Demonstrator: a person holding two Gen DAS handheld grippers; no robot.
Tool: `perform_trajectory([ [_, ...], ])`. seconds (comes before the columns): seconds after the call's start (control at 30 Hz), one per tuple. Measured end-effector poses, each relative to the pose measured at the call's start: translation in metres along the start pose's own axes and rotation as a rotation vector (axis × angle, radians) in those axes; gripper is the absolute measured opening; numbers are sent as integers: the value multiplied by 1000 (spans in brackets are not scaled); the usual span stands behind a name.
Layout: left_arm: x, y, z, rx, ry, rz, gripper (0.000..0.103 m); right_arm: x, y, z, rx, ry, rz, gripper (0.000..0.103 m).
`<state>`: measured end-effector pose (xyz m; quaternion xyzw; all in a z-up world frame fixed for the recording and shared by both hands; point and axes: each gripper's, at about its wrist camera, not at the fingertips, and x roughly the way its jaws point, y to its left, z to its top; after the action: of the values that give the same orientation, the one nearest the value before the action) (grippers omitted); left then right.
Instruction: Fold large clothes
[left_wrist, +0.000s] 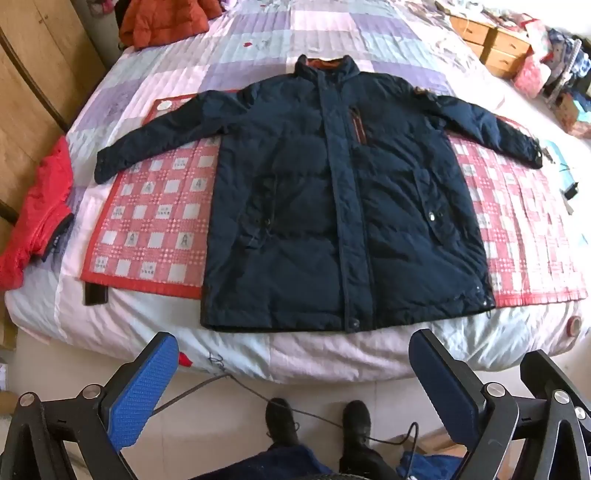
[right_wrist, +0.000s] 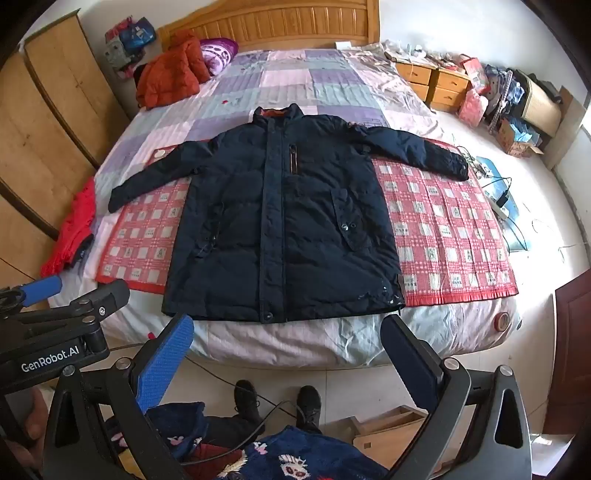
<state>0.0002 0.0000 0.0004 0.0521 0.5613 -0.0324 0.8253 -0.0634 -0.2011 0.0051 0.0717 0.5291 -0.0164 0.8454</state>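
A large dark navy padded jacket (left_wrist: 332, 206) (right_wrist: 280, 229) lies flat and face up on the bed, collar at the far end, both sleeves spread out sideways, hem near the bed's front edge. My left gripper (left_wrist: 291, 369) hovers open above the floor just short of the hem, nothing between its blue pads. The right gripper (right_wrist: 288, 350) is likewise open and empty, in front of the hem. In the right wrist view the left gripper (right_wrist: 40, 291) shows at the left edge.
A red checked mat (left_wrist: 155, 229) (right_wrist: 443, 236) lies under the jacket on a quilted bed (left_wrist: 295, 350). An orange jacket (right_wrist: 170, 74) and a red garment (left_wrist: 40, 206) lie at the bed's left side. A tape roll (right_wrist: 502, 320) sits near the bed's front right corner. The person's shoes (right_wrist: 277, 402) and cables are on the floor; wardrobes (right_wrist: 55, 122) stand at the left.
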Motion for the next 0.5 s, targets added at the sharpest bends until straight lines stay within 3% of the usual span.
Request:
perform_trajectory([
  [0.5,3,-2,-6,1,0,10,102,2,1,1,0,6,3,103],
])
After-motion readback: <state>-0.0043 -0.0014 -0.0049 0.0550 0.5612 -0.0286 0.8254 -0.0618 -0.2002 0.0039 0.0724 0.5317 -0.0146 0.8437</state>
